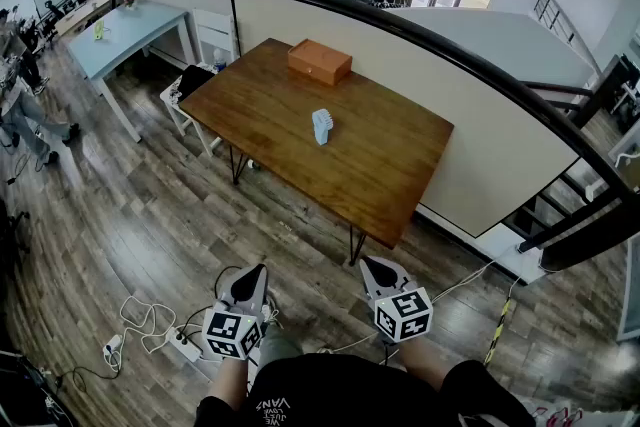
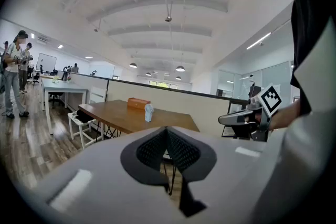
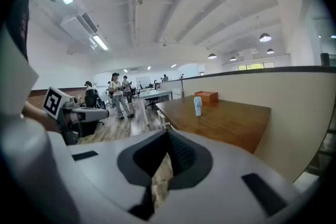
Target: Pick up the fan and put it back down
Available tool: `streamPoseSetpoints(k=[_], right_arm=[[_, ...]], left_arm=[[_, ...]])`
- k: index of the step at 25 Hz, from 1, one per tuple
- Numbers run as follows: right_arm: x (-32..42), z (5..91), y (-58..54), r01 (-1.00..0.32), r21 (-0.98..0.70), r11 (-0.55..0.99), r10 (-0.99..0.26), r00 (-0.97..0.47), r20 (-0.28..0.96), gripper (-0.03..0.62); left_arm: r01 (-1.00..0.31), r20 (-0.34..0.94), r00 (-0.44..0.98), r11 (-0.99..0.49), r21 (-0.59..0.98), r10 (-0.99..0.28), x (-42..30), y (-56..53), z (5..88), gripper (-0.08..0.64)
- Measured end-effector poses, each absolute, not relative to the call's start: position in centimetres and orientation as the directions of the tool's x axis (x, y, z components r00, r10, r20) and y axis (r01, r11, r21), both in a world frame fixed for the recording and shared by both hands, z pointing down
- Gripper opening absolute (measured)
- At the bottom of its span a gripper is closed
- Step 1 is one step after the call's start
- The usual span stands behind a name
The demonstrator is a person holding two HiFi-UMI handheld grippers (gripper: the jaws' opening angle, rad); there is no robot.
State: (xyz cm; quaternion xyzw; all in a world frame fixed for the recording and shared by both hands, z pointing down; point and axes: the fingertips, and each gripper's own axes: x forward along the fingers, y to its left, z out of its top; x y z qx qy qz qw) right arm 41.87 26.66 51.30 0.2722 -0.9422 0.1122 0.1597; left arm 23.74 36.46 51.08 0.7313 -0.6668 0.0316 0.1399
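A small pale blue fan (image 1: 321,127) stands upright near the middle of a brown wooden table (image 1: 370,175). It shows far off in the left gripper view as the fan (image 2: 148,111) and in the right gripper view as the fan (image 3: 197,105). My left gripper (image 1: 249,282) and right gripper (image 1: 381,274) are held close to my body over the floor, well short of the table. Both are shut with nothing between the jaws. The left gripper (image 2: 167,131) and right gripper (image 3: 168,134) point toward the table.
An orange-brown box (image 1: 319,62) lies on the table's far end. A black curved railing (image 1: 420,35) and a cream partition run behind the table. A power strip and cables (image 1: 150,335) lie on the wood floor at my left. People stand by a light blue desk (image 1: 130,30) far left.
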Motion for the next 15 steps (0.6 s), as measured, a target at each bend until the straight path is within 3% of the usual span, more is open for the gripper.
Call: streamPoseSetpoints(k=[4, 5, 6, 7, 8, 9, 15], right_arm=[[40.7, 51.0, 24.9, -0.562, -0.128, 0.817, -0.496, -0.799, 0.339, 0.011], [40.1, 50.8, 24.4, -0.561, -0.134, 0.817, -0.497, -0.803, 0.328, 0.011], [39.4, 50.7, 23.9, -0.559, -0.153, 0.815, -0.496, -0.809, 0.314, 0.011], [38.6, 50.6, 23.3, -0.558, -0.181, 0.810, -0.495, -0.815, 0.302, 0.052], [37.8, 50.6, 22.6, -0.561, -0.207, 0.802, -0.495, -0.817, 0.296, 0.178], [37.0, 50.6, 21.9, -0.564, -0.221, 0.795, -0.496, -0.816, 0.298, 0.254], [32.0, 50.7, 17.7, -0.623, -0.197, 0.757, -0.550, -0.770, 0.322, 0.255]], left_arm=[[-0.975, 0.209, 0.153, -0.112, 0.194, -0.966, 23.2, 34.5, 51.2, 0.012], [-0.970, 0.207, 0.167, -0.122, 0.210, -0.964, 22.8, 33.9, 51.3, 0.051], [-0.965, 0.210, 0.180, -0.131, 0.227, -0.961, 22.4, 33.3, 51.5, 0.178], [-0.961, 0.216, 0.193, -0.140, 0.239, -0.957, 21.9, 32.7, 51.6, 0.272], [-0.958, 0.222, 0.206, -0.150, 0.244, -0.953, 21.3, 32.0, 51.7, 0.272], [-0.956, 0.226, 0.218, -0.161, 0.243, -0.949, 20.7, 31.4, 51.7, 0.272], [-0.950, 0.245, 0.267, -0.212, 0.231, -0.932, 14.8, 27.6, 51.5, 0.272]])
